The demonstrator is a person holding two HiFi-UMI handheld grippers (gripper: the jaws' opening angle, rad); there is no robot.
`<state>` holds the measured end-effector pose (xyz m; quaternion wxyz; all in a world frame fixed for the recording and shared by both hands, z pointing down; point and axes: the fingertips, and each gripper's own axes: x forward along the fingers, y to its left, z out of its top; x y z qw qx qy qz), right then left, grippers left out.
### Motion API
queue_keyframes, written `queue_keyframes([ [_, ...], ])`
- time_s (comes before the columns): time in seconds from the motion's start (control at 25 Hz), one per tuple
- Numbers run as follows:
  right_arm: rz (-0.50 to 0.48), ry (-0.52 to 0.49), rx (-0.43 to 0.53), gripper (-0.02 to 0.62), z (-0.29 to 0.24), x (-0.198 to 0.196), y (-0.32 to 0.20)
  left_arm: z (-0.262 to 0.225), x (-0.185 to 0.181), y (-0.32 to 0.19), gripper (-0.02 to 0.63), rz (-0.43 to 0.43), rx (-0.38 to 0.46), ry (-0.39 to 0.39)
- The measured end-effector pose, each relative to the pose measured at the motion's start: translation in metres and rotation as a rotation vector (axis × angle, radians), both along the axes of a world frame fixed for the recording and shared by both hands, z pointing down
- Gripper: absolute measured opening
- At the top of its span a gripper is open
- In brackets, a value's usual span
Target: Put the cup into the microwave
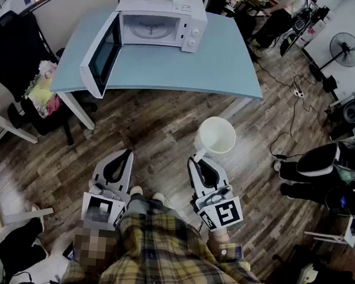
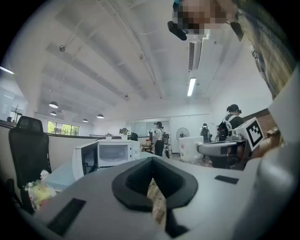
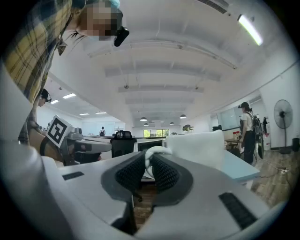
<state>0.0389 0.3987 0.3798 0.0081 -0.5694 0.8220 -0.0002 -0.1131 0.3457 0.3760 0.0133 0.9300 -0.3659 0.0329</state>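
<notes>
White cup [image 1: 215, 136] sits just ahead of the right gripper [image 1: 199, 161], whose jaws clamp its handle [image 3: 157, 151] (rim upward). The left gripper [image 1: 126, 154] has its jaws together with nothing between them. Well beyond both pairs of jaws, the microwave [image 1: 169, 28] stands open-doored on the table [image 1: 228, 71].

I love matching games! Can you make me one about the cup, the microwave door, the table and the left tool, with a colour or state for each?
Things:
1. cup
2. microwave door
3. table
4. left tool

Colours or states:
A. light blue
B. shut, gripping nothing
C. swung open
D. white, held by its handle in the right tool

Pairs: 1-D, 2-C, 3-A, 4-B
</notes>
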Motion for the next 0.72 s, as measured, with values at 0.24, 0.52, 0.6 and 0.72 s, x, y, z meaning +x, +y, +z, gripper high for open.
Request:
queue_keyframes([
  [0.24, -0.027, 0.001, 0.009, 0.055, -0.001, 0.008, 0.013, 0.002, 0.011, 0.012, -0.011, -0.017, 0.003, 0.003],
  [0.52, -0.064, 0.006, 0.009, 0.055, -0.001, 0.006, 0.018, 0.003, 0.012, 0.017, -0.011, -0.039, -0.006, -0.007],
  [0.6, -0.071, 0.003, 0.004, 0.055, 0.001, 0.005, 0.014, 0.003, 0.012, 0.013, -0.011, -0.042, -0.004, -0.009],
  [0.72, -0.075, -0.003, -0.013, 0.055, 0.008, 0.004, 0.002, 0.008, 0.012, 0.003, -0.011, -0.046, -0.013, -0.012],
])
